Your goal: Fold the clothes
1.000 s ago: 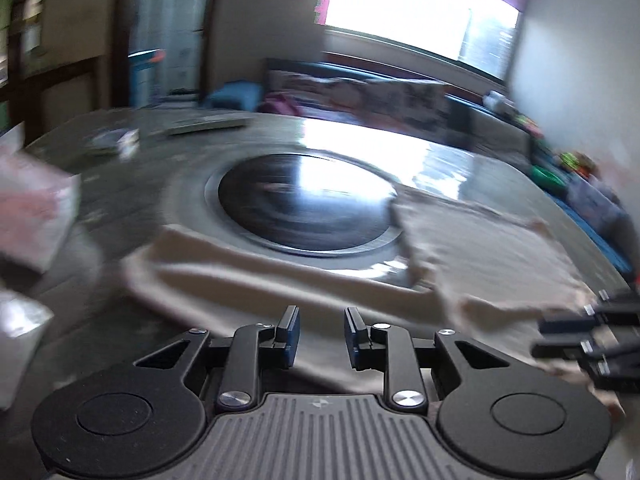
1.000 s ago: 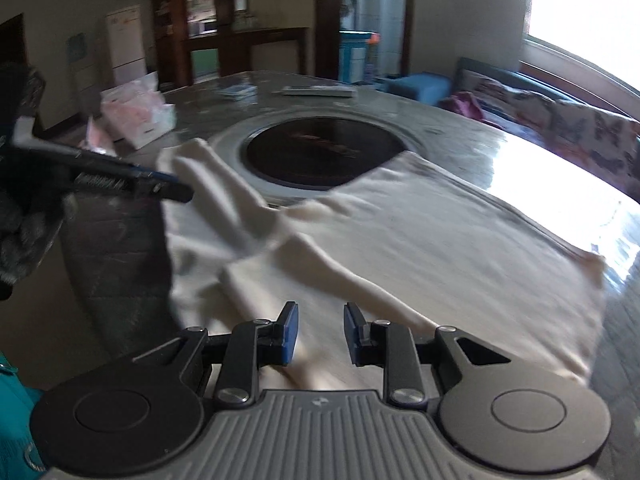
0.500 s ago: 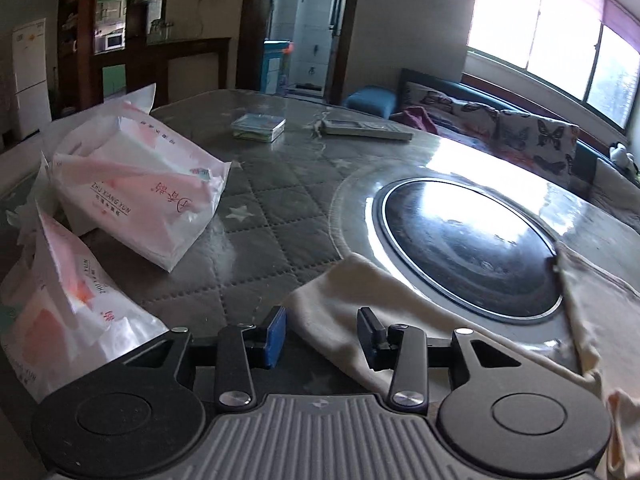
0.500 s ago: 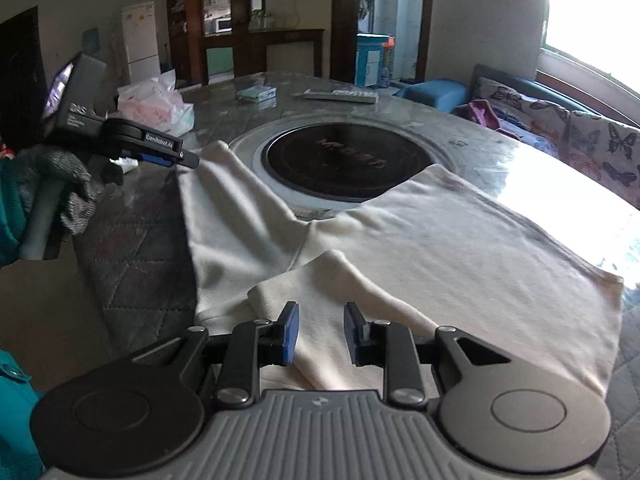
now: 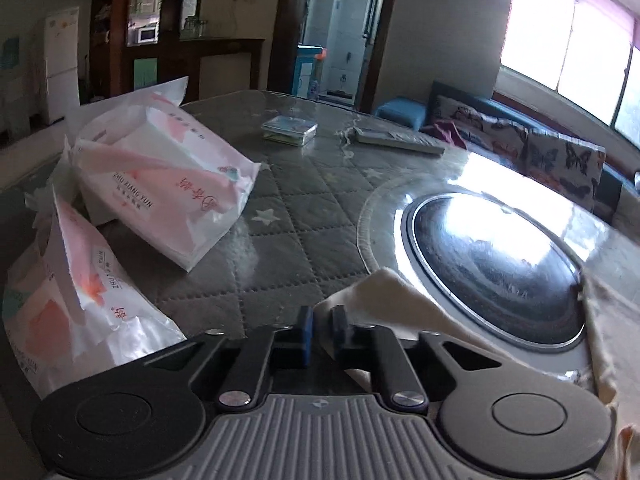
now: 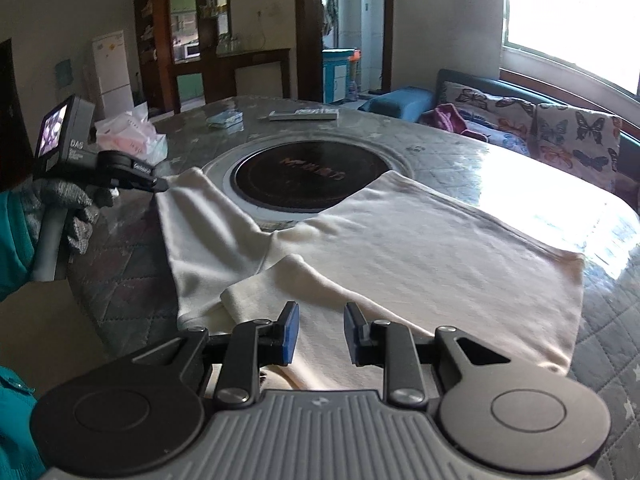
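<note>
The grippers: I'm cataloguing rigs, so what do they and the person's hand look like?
Both grippers, left and right, are black, with blue pads, round side discs, silver pivot screws and a ribbed grey front. The left one has a grey handle and a small screen; a grey knit glove and teal sleeve show.

light: window (image 5: 572, 40) blown out | tabletop (image 6: 532, 184) glare | edges — fisheye-bent, dim

**Garment across the table, packs to its left**

The garment (image 6: 400, 248) lies on the table (image 6: 500, 168), partly over the round inset plate (image 6: 304, 176); two tissue packs (image 5: 168, 184) sit left of it; a remote (image 5: 400, 142) lies behind.
</note>
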The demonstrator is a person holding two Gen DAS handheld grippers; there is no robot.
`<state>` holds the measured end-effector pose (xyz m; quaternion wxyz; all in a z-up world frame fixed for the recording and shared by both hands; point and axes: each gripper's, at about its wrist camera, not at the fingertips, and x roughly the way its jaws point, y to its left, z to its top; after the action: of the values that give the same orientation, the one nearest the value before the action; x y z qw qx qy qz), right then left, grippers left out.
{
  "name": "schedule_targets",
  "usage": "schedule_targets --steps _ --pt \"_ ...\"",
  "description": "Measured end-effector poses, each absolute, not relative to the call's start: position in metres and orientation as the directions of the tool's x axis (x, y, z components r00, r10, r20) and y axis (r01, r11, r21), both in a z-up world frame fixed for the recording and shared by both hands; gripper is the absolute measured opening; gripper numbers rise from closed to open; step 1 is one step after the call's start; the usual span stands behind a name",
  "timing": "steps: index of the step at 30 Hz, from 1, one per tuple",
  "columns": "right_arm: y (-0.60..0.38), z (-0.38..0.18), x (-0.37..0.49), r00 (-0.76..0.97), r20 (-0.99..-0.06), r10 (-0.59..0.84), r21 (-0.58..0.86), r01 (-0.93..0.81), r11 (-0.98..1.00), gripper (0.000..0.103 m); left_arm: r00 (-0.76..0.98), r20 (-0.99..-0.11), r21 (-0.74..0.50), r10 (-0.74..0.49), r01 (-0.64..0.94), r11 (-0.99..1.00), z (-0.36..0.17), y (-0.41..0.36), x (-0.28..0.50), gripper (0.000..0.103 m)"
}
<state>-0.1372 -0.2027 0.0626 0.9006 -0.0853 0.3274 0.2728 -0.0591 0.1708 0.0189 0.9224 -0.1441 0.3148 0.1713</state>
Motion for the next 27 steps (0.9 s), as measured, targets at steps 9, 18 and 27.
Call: schedule_targets --steps 9,18,27 --pt "-0.239 0.071 -0.144 0.702 -0.596 0.389 0.058 -0.446 0.893 0.024 0.866 -0.498 -0.310 -0.033 -0.142 0.940 0.079 0.126 -0.083 0.005" --pt "-0.297 0.071 -0.159 0.775 -0.565 0.283 0.089 -0.284 0.955 0.024 0.810 -0.388 -0.399 -0.440 0.283 0.873 0.131 0.022 -0.097 0.005" --pt "-0.344 0.061 -0.178 0.803 -0.564 0.193 0.129 -0.145 0.981 0.024 0.610 -0.437 -0.400 -0.661 0.527 0.750 0.108 -0.086 -0.093 0.005"
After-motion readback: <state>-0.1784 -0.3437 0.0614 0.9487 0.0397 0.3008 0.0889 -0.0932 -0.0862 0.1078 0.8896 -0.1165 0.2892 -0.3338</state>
